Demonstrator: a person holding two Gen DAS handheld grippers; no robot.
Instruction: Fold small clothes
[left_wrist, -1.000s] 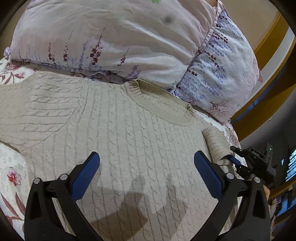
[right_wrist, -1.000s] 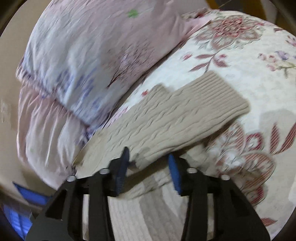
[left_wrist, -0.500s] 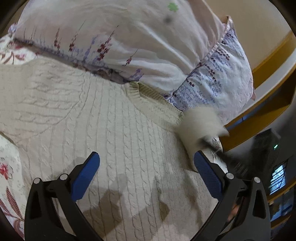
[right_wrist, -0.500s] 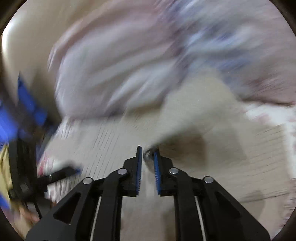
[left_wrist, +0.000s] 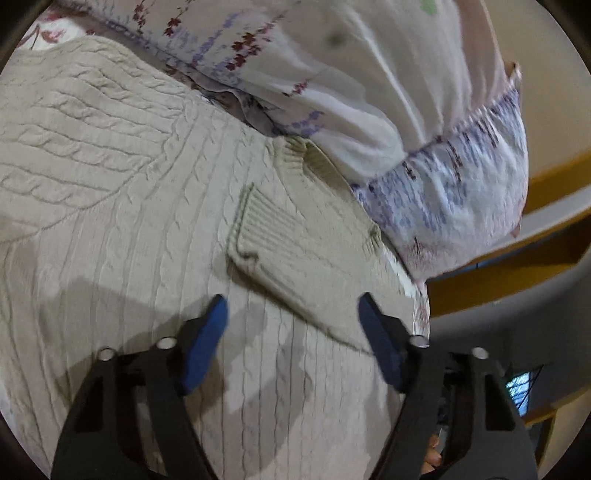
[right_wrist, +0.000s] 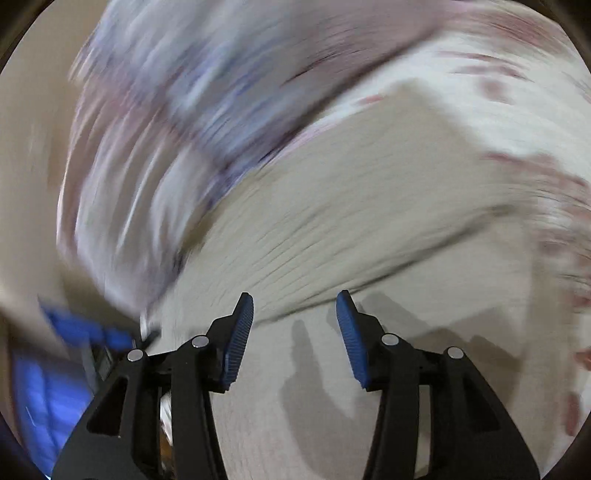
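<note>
- Cream cable-knit wool forms the sweater (left_wrist: 122, 206), which lies flat on the bed, its upper edge tucked against the pillows.
- Knit texture: raised rope-like cables run in parallel columns down the body; on the spread sleeve at the upper left of the left wrist view the cables run crosswise.
- Neckline: a ribbed collar band (left_wrist: 295, 158) sits just below the nearest pillow.
- Folded sleeve (left_wrist: 306, 266): it lies diagonally across the chest of the sweater, and its finely ribbed rectangular cuff (left_wrist: 258, 221) rests near the collar.
- Pillows: a pale pink pillow (left_wrist: 369, 74) of thin, creased cotton with small floral sprigs lies partly over a second pillow (left_wrist: 461, 184) printed in lavender.
- Left gripper (left_wrist: 293, 314): black frame, blue pads; the jaws stand wide apart over the knit with nothing between them, just short of the folded sleeve.
- Right gripper (right_wrist: 293, 314): blue ridged pads (right_wrist: 240, 332) on a black frame; the jaws are parted and hold nothing, above the sweater.
- Right wrist view: heavily motion-blurred. Beige knit fills the centre, a floral bedsheet (right_wrist: 517, 110) shows at the right, and pillow fabric at the upper left. Fine detail cannot be told.
</note>
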